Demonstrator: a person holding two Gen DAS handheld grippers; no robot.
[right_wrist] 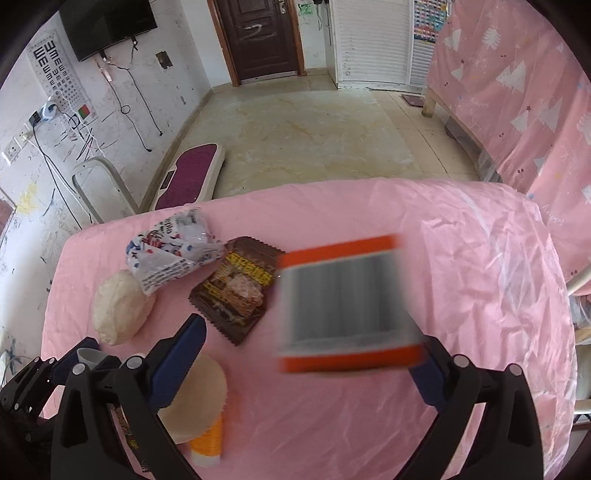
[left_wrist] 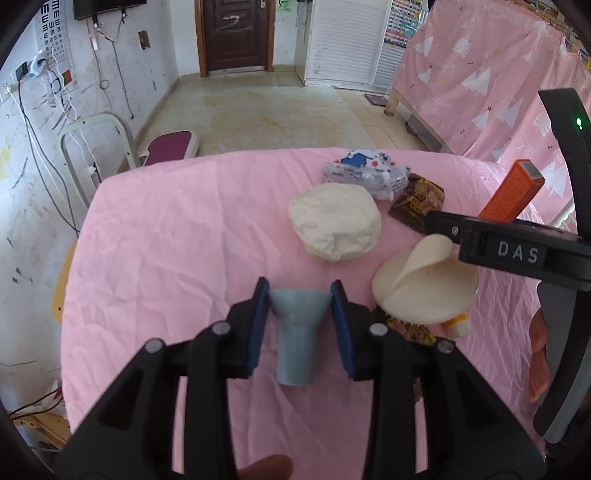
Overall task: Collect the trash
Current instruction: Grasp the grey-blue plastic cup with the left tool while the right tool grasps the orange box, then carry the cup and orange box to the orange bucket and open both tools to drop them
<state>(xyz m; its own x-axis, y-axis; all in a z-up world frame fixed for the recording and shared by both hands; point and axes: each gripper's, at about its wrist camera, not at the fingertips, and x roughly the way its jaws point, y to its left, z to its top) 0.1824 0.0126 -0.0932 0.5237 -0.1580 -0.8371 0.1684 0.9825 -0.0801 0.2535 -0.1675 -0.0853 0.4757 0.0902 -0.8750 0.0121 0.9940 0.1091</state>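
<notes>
While the whole table [left_wrist: 177, 236] is draped in a wrinkly pink cloth, the room behind is pretty plain: tiled floor [left_wrist: 258, 110], a dark wooden door [left_wrist: 236, 33] at the far end, scuffed white wall with cables on the left, and a pink tree-print sheet [left_wrist: 491, 81] hanging on the right.

Trash on the table: a crumpled white wad [left_wrist: 334, 221], a white printed plastic wrapper [left_wrist: 365, 173] just behind it, a brown snack packet [left_wrist: 419, 201] touching that wrapper, and a round cream paper liner [left_wrist: 424, 288] lying over a small orange-and-white tube [left_wrist: 458, 325].

The left hand-held gripper [left_wrist: 300, 325] has its blue pads closed on a grey funnel-shaped cup [left_wrist: 298, 332], pinching the flared rim.

The right hand-held gripper [right_wrist: 310, 354] is spread wide, with an orange box [right_wrist: 347, 302] sitting against its right pad. It's blurred, and the left pad is clearly apart from it, so it isn't clamped.
</notes>
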